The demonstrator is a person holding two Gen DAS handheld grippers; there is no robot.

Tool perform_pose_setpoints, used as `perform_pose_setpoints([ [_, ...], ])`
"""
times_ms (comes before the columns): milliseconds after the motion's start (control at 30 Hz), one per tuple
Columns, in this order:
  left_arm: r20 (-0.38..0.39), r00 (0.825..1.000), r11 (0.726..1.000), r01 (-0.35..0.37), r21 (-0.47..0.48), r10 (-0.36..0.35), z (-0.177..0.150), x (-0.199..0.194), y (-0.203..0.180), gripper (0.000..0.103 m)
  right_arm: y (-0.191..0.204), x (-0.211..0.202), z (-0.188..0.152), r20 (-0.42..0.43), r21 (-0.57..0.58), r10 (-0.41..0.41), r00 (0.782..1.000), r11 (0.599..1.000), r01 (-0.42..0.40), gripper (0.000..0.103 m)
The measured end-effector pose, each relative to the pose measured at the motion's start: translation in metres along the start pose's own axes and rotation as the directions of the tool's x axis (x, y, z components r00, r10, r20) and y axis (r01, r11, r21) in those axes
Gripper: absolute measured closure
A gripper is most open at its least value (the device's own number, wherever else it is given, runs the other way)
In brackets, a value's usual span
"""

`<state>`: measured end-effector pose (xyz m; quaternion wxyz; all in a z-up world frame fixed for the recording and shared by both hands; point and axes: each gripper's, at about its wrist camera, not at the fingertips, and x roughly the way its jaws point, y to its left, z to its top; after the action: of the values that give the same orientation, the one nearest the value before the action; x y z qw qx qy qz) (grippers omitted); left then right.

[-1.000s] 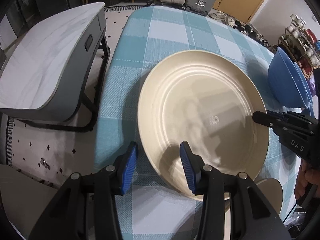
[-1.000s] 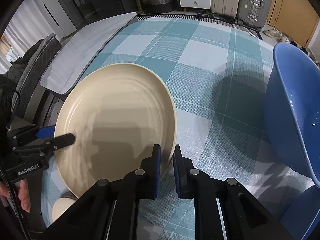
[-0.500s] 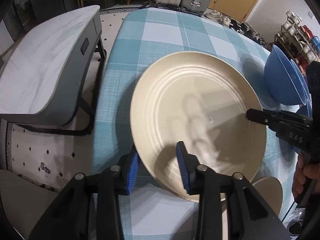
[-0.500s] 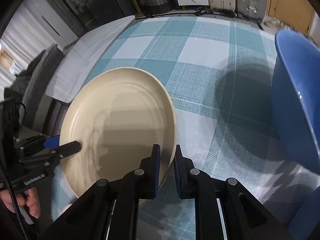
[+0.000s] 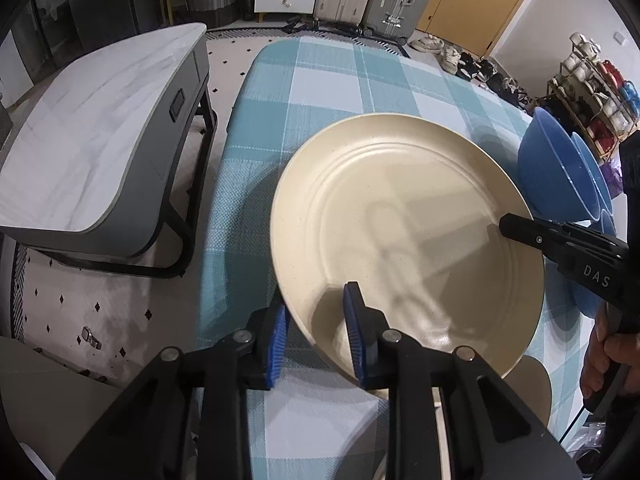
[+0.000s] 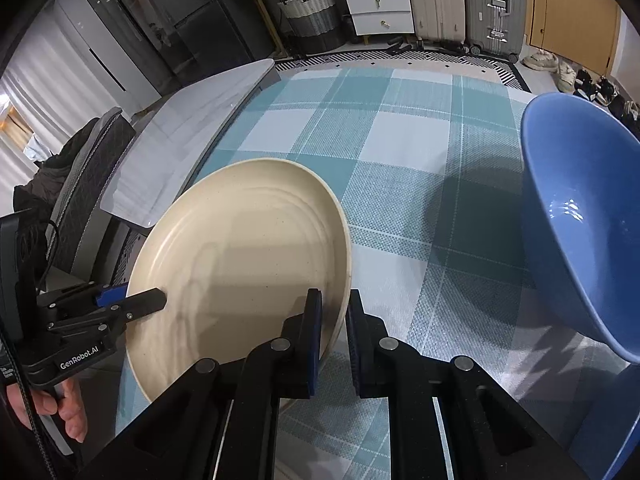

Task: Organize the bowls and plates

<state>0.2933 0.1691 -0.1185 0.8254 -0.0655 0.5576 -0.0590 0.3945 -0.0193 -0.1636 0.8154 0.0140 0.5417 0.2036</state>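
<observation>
A large cream plate (image 5: pixel 404 232) is held tilted above the checked tablecloth; it also shows in the right wrist view (image 6: pixel 240 264). My right gripper (image 6: pixel 334 336) is shut on its right rim. My left gripper (image 5: pixel 316 332) is open, its jaws straddling the plate's near-left rim without pinching it. A big blue bowl (image 6: pixel 580 216) stands at the right, with a second blue bowl (image 5: pixel 592 172) nested behind it in the left wrist view. A smaller cream dish (image 5: pixel 528 380) peeks out under the plate.
The table with the teal checked cloth (image 5: pixel 320 92) runs away from me. A grey side table (image 5: pixel 92 152) stands to its left. Suitcases and drawers (image 6: pixel 492 4) line the far wall. A shoe rack (image 5: pixel 592 96) stands at the far right.
The plate has been lifted and tilted more, held by the right gripper. The left gripper's jaws have stayed open around its rim. Both grippers have drawn back slightly.
</observation>
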Motion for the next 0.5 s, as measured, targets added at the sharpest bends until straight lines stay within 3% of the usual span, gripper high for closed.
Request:
perform_pose_setpoints([
  [267, 0.08, 0.997, 1.0, -0.021, 0.011, 0.02, -0.014, -0.028, -0.013, 0.078, 0.006, -0.032, -0.012, 0.039, -0.008, 0.015, 0.999, 1.0, -0.015, 0.092],
  [500, 0.102, 0.995, 0.999, -0.022, 0.03, 0.019, -0.034, -0.048, -0.026, 0.078, 0.005, -0.059, -0.033, 0.065, -0.003, 0.026, 0.998, 1.0, -0.026, 0.092],
])
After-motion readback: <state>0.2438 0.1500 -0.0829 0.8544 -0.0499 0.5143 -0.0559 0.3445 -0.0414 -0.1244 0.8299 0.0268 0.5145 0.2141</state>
